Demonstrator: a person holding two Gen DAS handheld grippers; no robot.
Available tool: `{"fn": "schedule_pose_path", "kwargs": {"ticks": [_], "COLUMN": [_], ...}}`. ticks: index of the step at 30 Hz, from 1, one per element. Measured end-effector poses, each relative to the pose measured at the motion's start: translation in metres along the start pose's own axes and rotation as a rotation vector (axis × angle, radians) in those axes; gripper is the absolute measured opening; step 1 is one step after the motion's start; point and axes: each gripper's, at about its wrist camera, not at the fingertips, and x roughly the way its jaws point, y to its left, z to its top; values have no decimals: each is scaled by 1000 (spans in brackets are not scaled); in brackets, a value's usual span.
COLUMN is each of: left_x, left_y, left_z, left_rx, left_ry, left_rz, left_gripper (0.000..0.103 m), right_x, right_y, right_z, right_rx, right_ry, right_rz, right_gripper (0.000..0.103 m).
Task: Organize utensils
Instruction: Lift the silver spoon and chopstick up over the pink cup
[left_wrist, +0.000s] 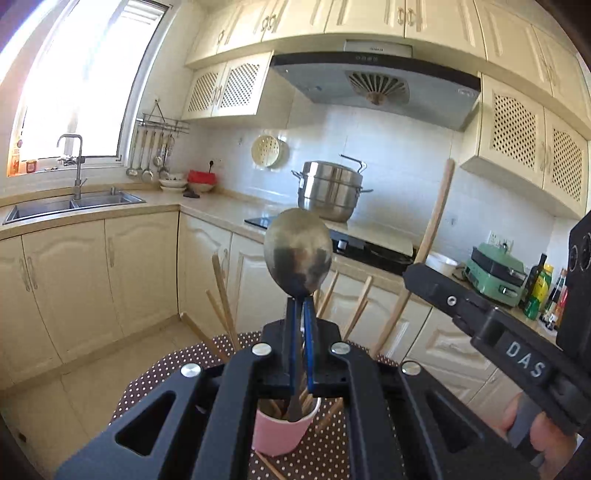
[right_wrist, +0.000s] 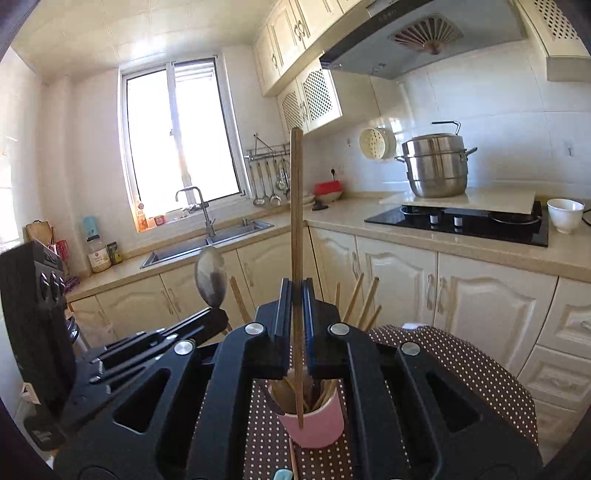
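Observation:
My left gripper (left_wrist: 301, 306) is shut on a metal spoon (left_wrist: 298, 251), bowl upward, its handle reaching down into a pink cup (left_wrist: 282, 432). My right gripper (right_wrist: 296, 291) is shut on a long wooden chopstick (right_wrist: 296, 206), held upright with its lower end over the front of the pink cup (right_wrist: 314, 424). The cup stands on a brown polka-dot table (right_wrist: 443, 369) and holds several wooden chopsticks (right_wrist: 360, 302). The right gripper (left_wrist: 436, 284) also shows in the left wrist view, and the spoon (right_wrist: 210, 277) in the right wrist view.
Cream kitchen cabinets and a counter run behind the table. A sink (left_wrist: 74, 206) is at the left, a black hob (right_wrist: 458, 219) with a steel steamer pot (right_wrist: 436, 166) at the right, and a white cup (right_wrist: 565, 214) beside it. A loose chopstick (left_wrist: 269, 465) lies on the table.

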Motion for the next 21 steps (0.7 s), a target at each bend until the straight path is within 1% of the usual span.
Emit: {"fn": "schedule_pose_path", "kwargs": {"ticks": [2,5,10,17,21], "left_x": [4,12,32,44,48], "left_y": [1,3,8,14,16], "left_z": [1,0,-9,-22,-26], "left_rx": [2,-7,-13,-10,-15], "left_ry": [-24,-34,2,29,50], "left_rz": [19,12,18,28,27], "left_gripper": [4,4,4,4,5], "right_x": [1,2,11,19,26], "right_y": [2,1,5,8,7], "right_z": [4,10,8,6,-2], "right_rx": [4,3,-6,-29,-27], "right_ry": [-15,-42,-51,-76,-48], "right_rz": [-2,-3,-14,-19,-21], "right_gripper": [6,6,6,6,6]}}
